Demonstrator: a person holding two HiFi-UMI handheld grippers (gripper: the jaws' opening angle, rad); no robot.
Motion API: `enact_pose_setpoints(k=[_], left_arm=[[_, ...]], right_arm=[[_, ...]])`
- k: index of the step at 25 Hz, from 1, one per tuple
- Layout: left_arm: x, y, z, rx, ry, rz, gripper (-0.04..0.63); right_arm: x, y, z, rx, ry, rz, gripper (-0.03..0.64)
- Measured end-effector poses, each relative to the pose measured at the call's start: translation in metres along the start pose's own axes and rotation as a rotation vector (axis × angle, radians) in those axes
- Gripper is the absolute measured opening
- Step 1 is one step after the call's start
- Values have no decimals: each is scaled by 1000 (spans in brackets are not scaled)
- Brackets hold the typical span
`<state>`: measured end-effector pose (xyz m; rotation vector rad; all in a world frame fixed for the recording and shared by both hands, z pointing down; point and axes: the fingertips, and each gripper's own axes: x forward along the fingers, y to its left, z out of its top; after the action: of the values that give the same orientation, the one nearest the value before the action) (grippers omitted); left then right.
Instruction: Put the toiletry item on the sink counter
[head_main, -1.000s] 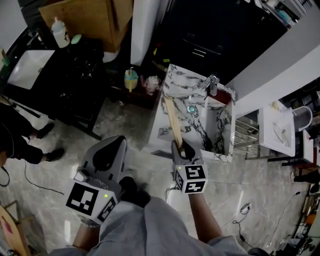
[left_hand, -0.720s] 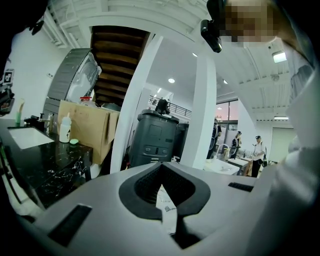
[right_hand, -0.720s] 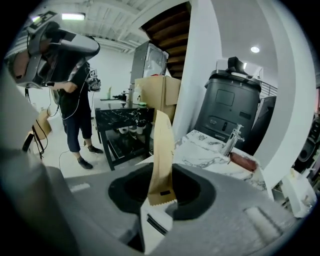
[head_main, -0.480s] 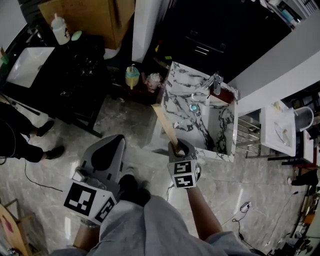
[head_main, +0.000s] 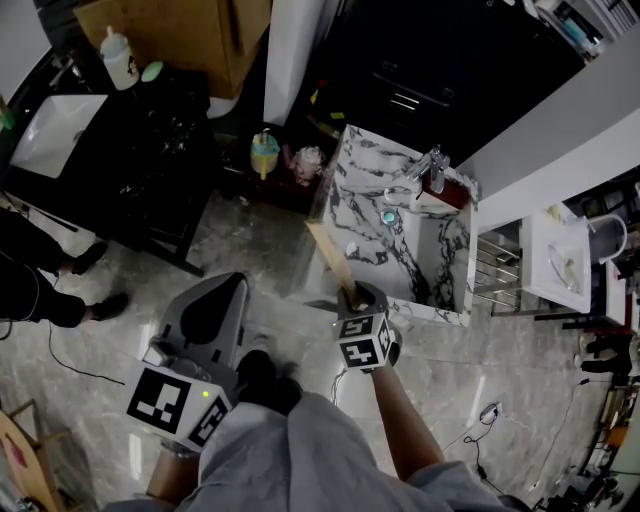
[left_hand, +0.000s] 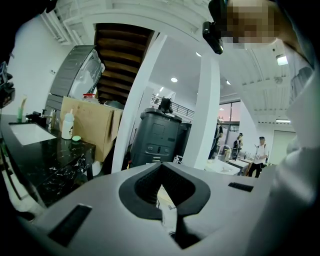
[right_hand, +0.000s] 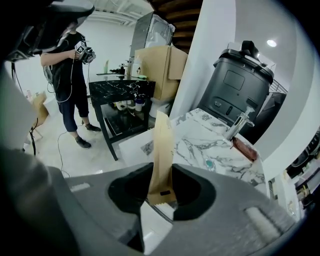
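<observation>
A long flat tan packet (head_main: 330, 256) sticks up and forward out of my right gripper (head_main: 360, 297), which is shut on its lower end. The packet's far end hangs over the near left edge of the white marble sink counter (head_main: 367, 172). In the right gripper view the packet (right_hand: 162, 145) rises between the jaws of the right gripper (right_hand: 162, 192), with the counter (right_hand: 197, 142) and its chrome faucet (right_hand: 238, 125) beyond. My left gripper (head_main: 238, 280) is held low at the left over the floor, shut and holding nothing; its closed tips (left_hand: 168, 220) show in the left gripper view.
A faucet (head_main: 428, 166) and a teal drain plug (head_main: 386, 216) are on the counter. To the left stand a black table (head_main: 150, 150) with a white basin (head_main: 55, 130) and a bottle (head_main: 118, 62). A person (head_main: 30, 270) stands at far left. A towel rack (head_main: 490, 278) is right of the counter.
My right gripper has shifted slightly left and forward with the packet, whose far end now leans more to the left. The left gripper has stayed where it was.
</observation>
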<state>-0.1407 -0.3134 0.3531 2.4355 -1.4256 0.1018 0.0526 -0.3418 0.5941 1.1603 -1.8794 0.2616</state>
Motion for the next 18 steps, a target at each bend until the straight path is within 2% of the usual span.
enact_pose_setpoints(k=[12,18], left_arm=[[3,4,0,-10,-6,-17,5],[5,5,1,-12,-6,-26,5]], right_arm=[[5,2,-3,13,18,57,109],[5,4,-2,51,23,108,166]])
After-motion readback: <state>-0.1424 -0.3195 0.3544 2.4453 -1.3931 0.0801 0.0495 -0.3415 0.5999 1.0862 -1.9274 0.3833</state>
